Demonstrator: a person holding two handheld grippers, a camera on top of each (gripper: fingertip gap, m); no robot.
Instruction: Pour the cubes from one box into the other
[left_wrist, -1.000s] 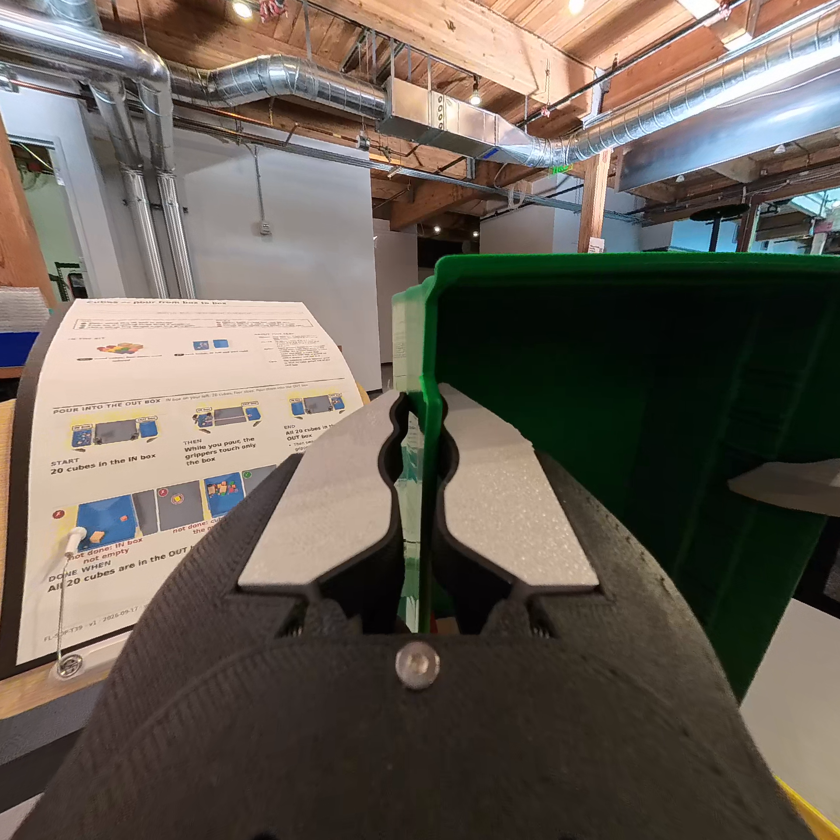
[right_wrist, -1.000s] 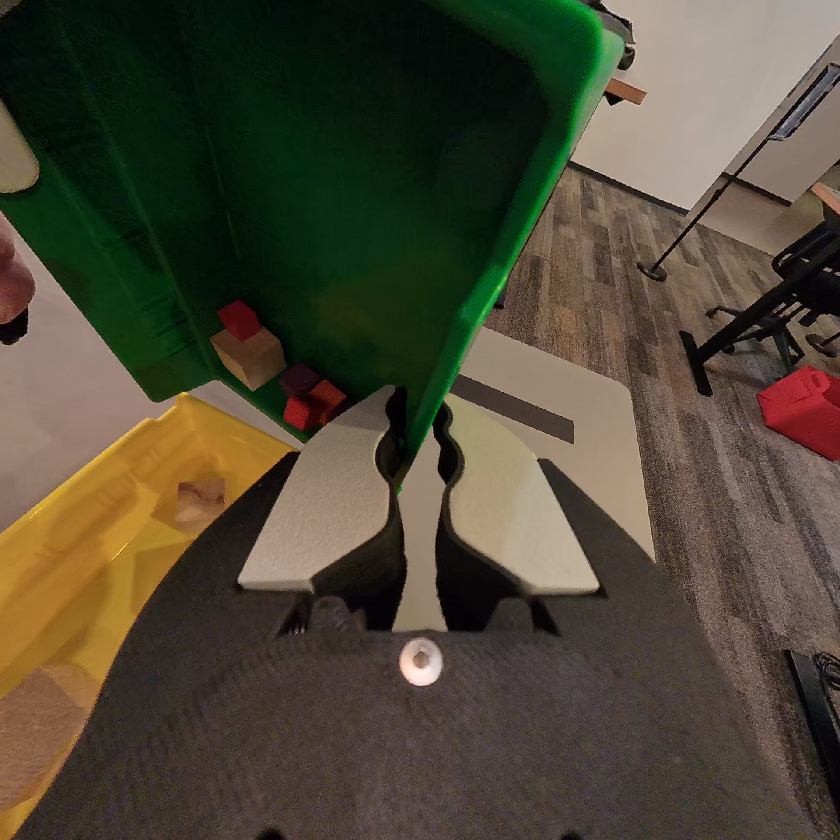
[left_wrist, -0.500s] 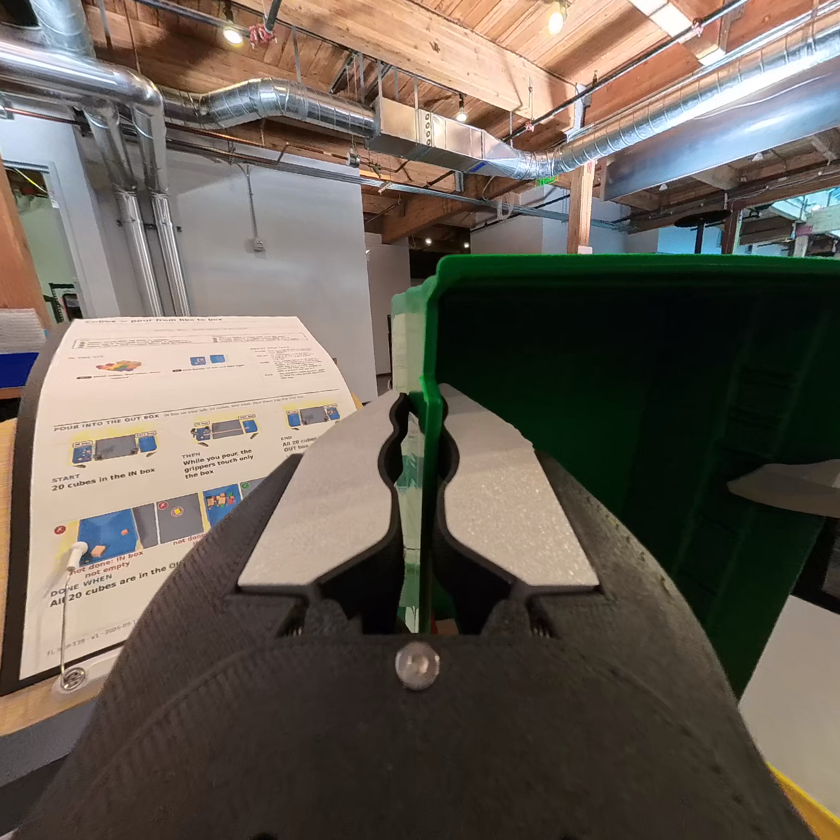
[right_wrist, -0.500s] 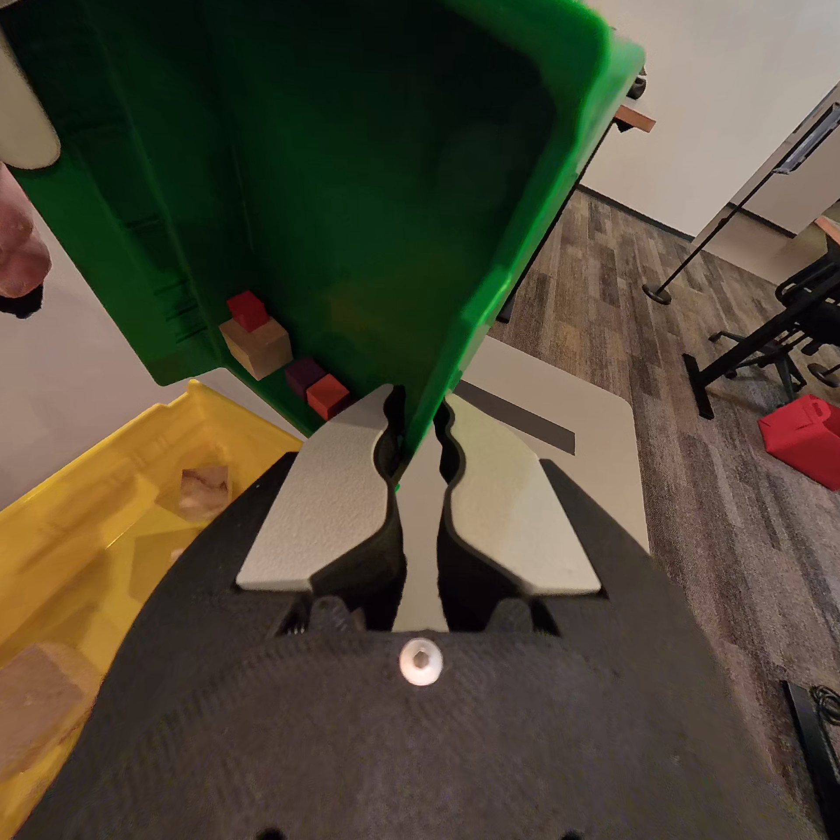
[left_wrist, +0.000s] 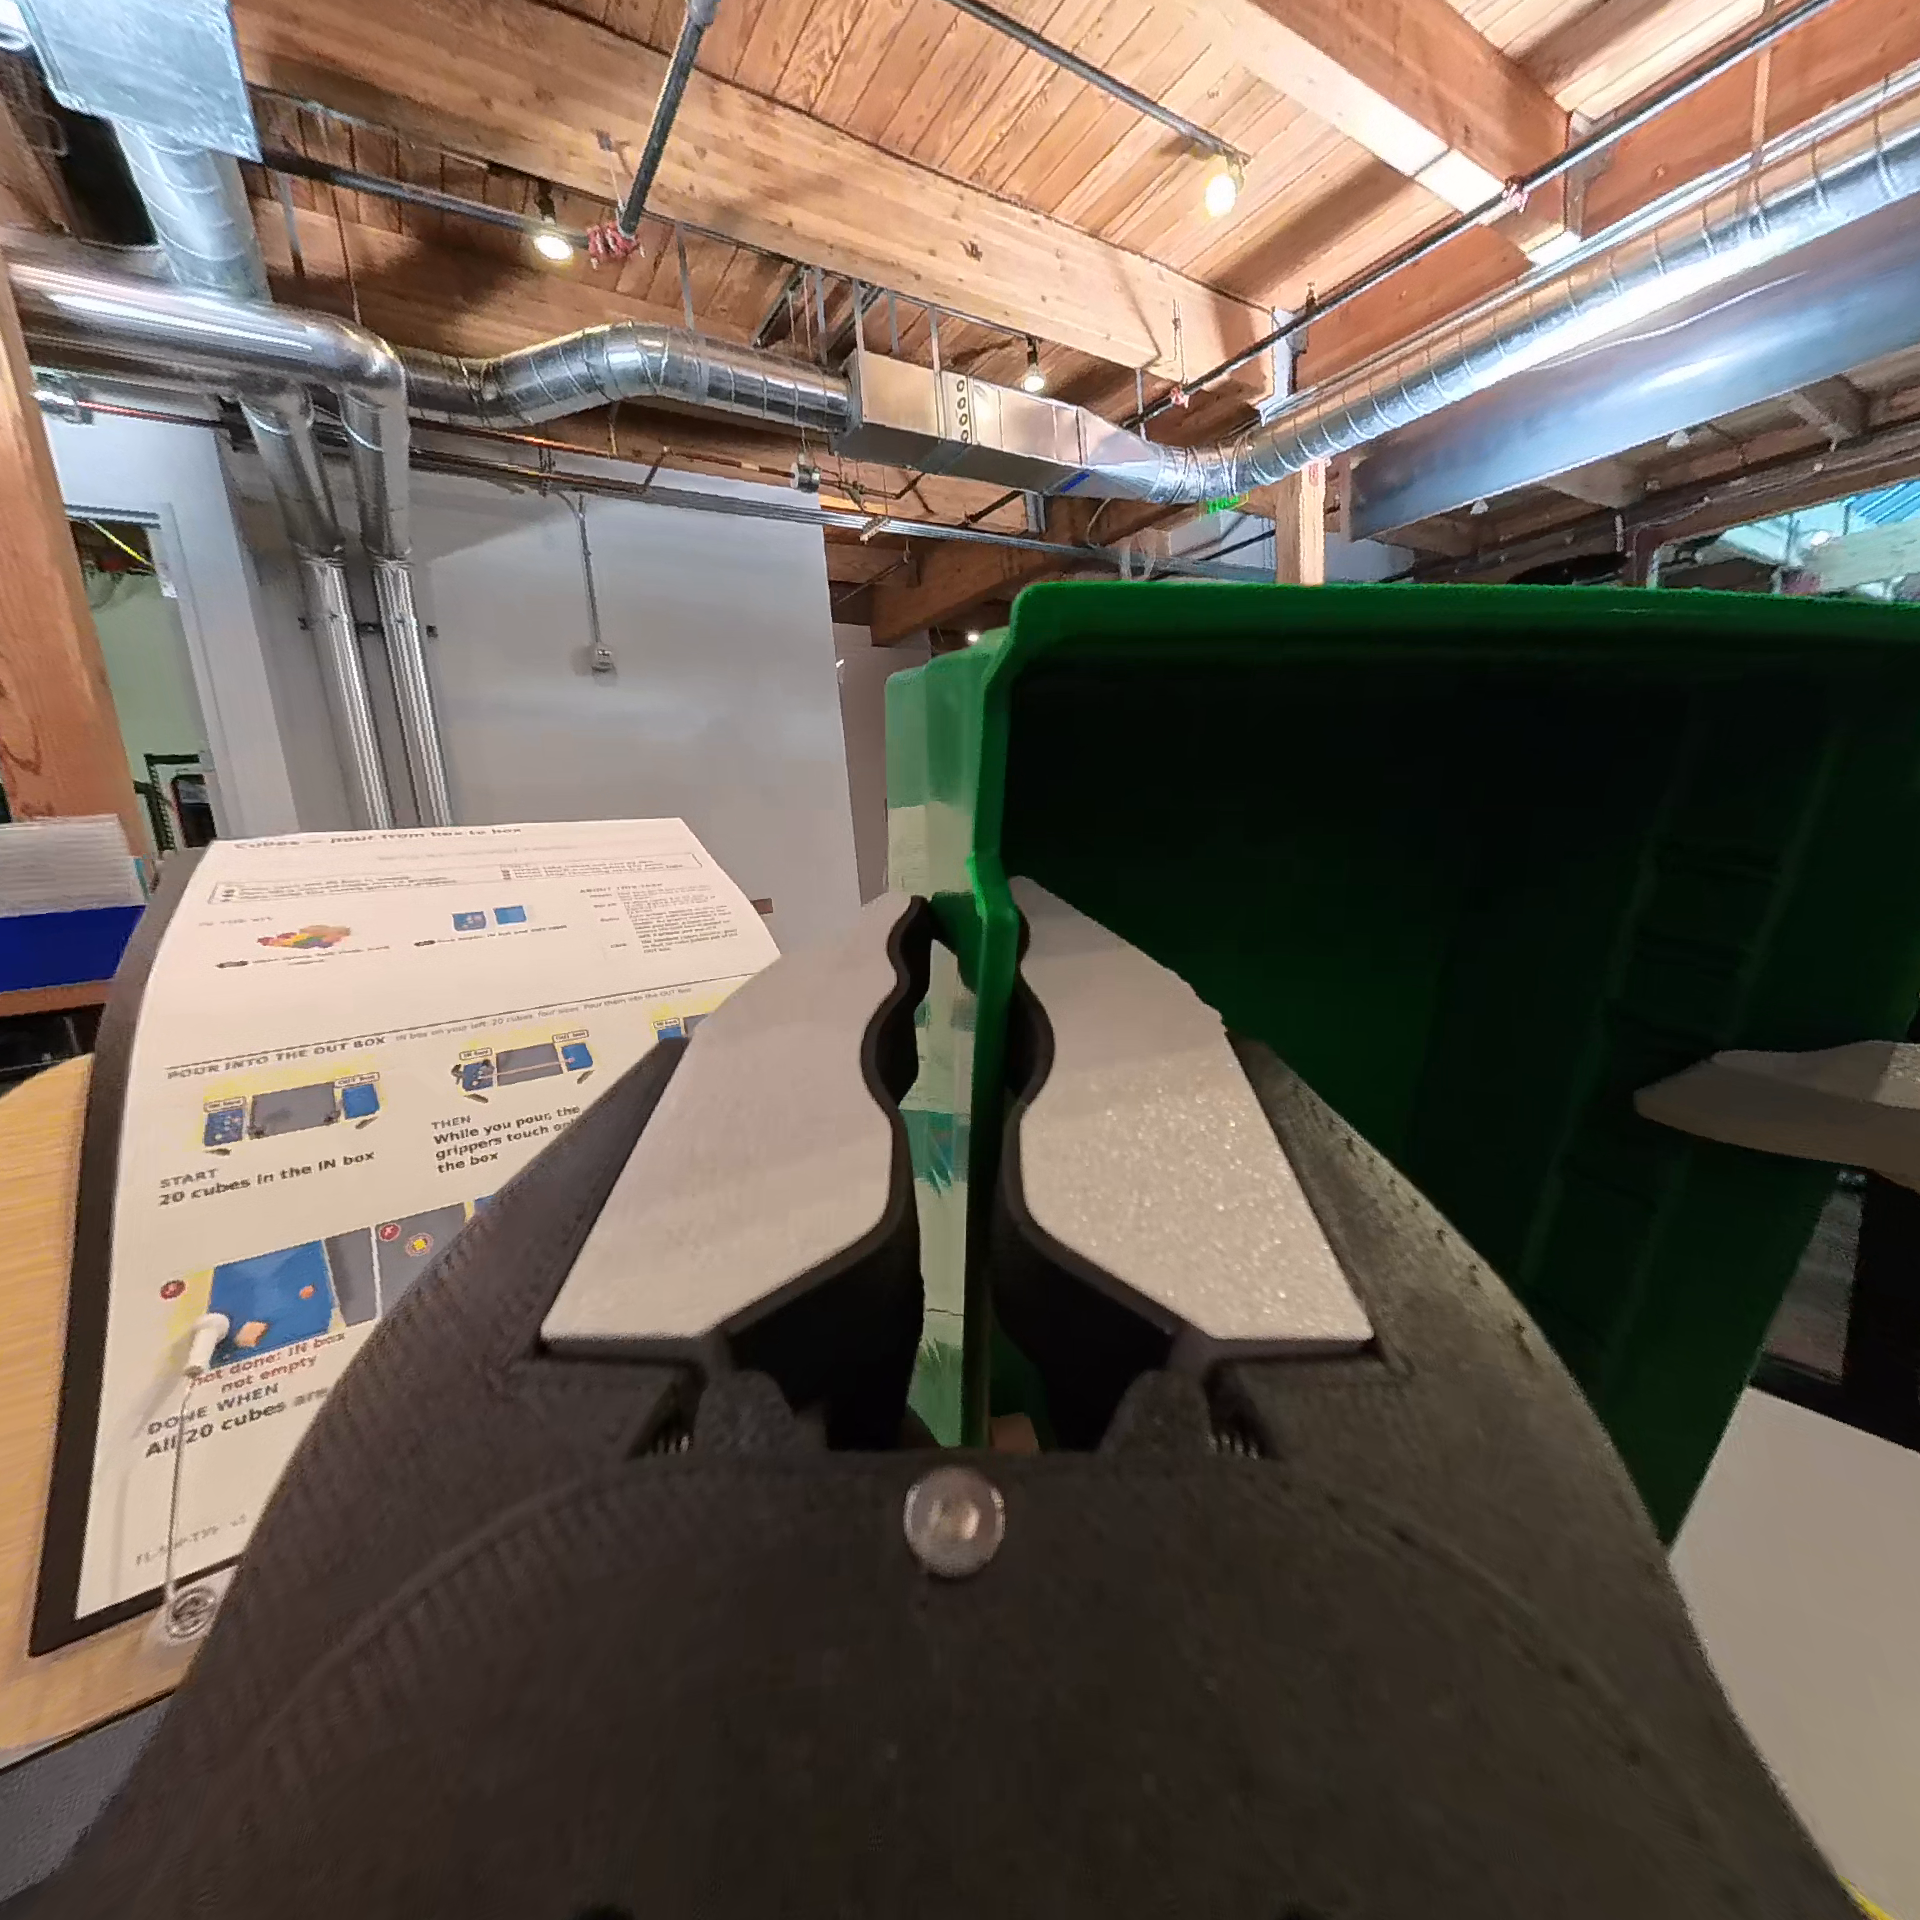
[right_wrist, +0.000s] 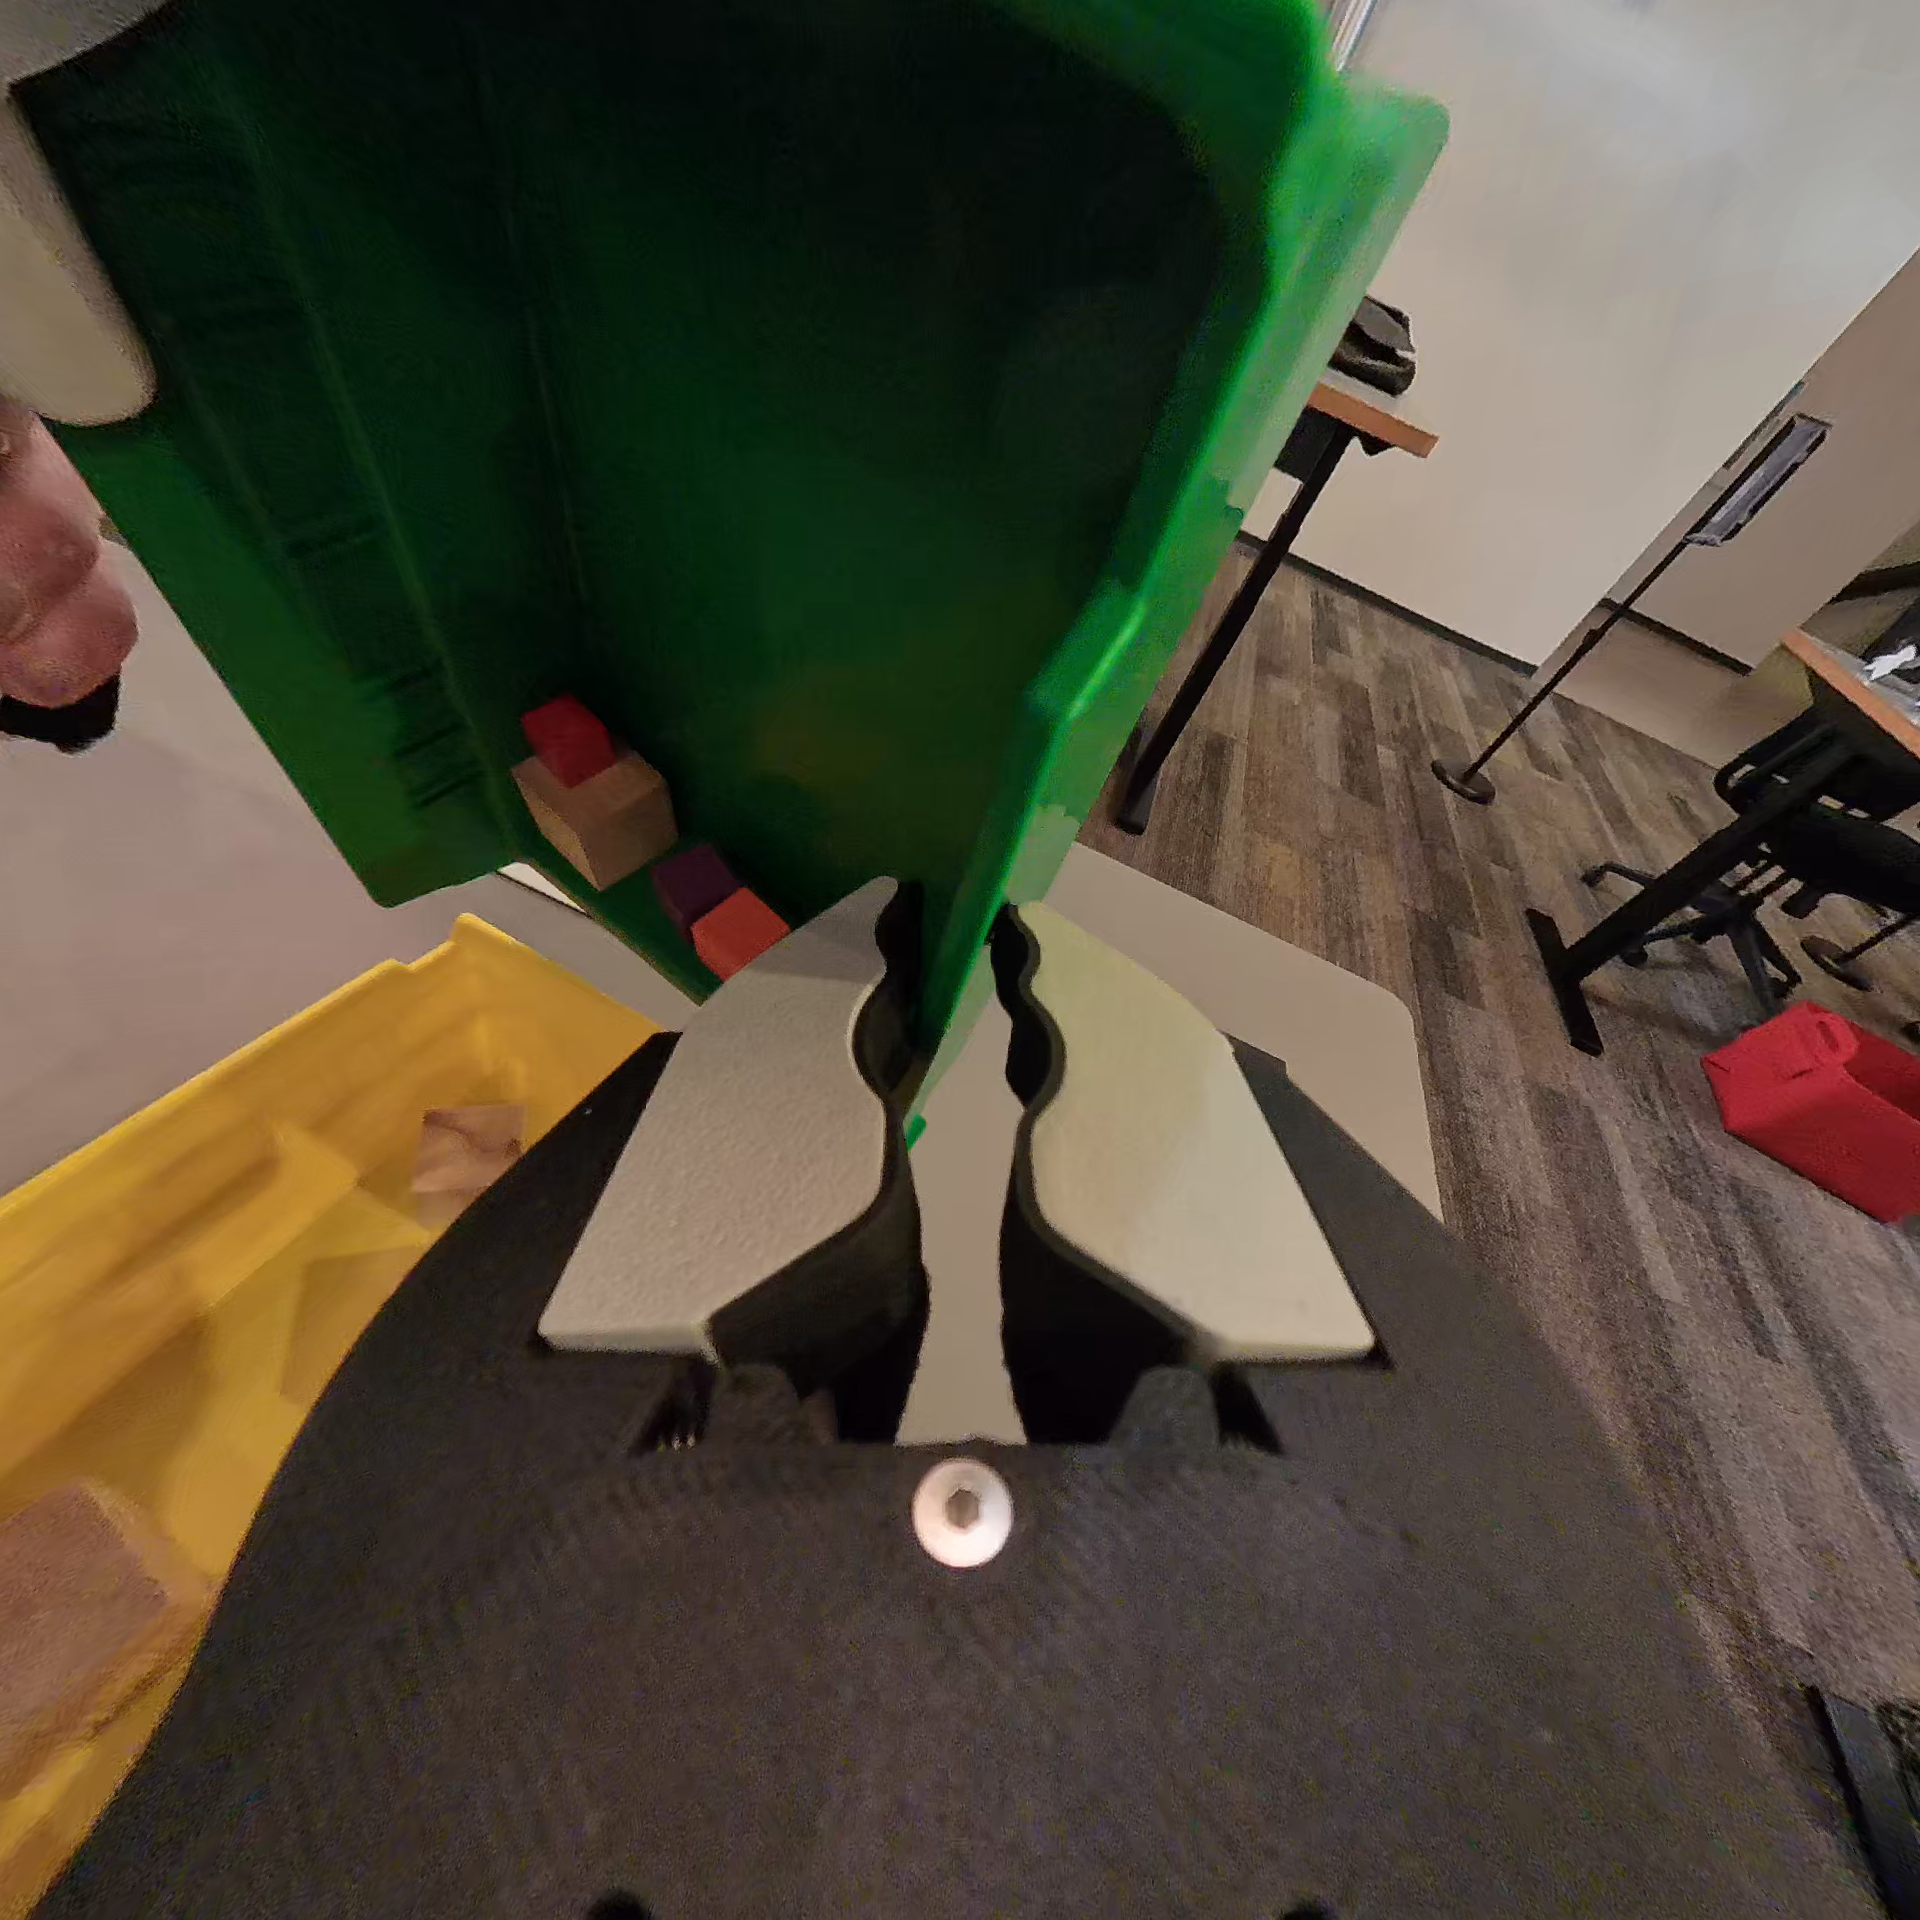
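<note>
In the left wrist view, a printed instruction sheet (left_wrist: 416, 1091) in a black frame stands at the left of the frame on a wooden surface. At centre, the left gripper (left_wrist: 968, 914) is clamped on the side wall of the green box (left_wrist: 1455, 935), one finger on each face of the wall. The box is tipped up, and its dark inside fills the right half of the frame. At the right edge, a grey fingertip of the other gripper pokes into the box.

In the right wrist view, the yellow box (right_wrist: 208, 1195) lies in the lower left of the frame, with pale wooden cubes (right_wrist: 468, 1143) inside it. Above it, the green box (right_wrist: 727, 416) hangs tilted, its open mouth facing the camera. Four cubes sit along its lowest inner wall: a small red cube (right_wrist: 566, 736) on top of a larger wooden cube (right_wrist: 597, 821), then a purple cube (right_wrist: 694, 881) and an orange-red cube (right_wrist: 738, 930) just beside it. At centre, the right gripper (right_wrist: 951, 920) is closed tight on the green box's rim. To the right, a grey table (right_wrist: 1299, 1049) edge and wood-pattern floor show, with a red box (right_wrist: 1818, 1112) on the floor at the right edge.
</note>
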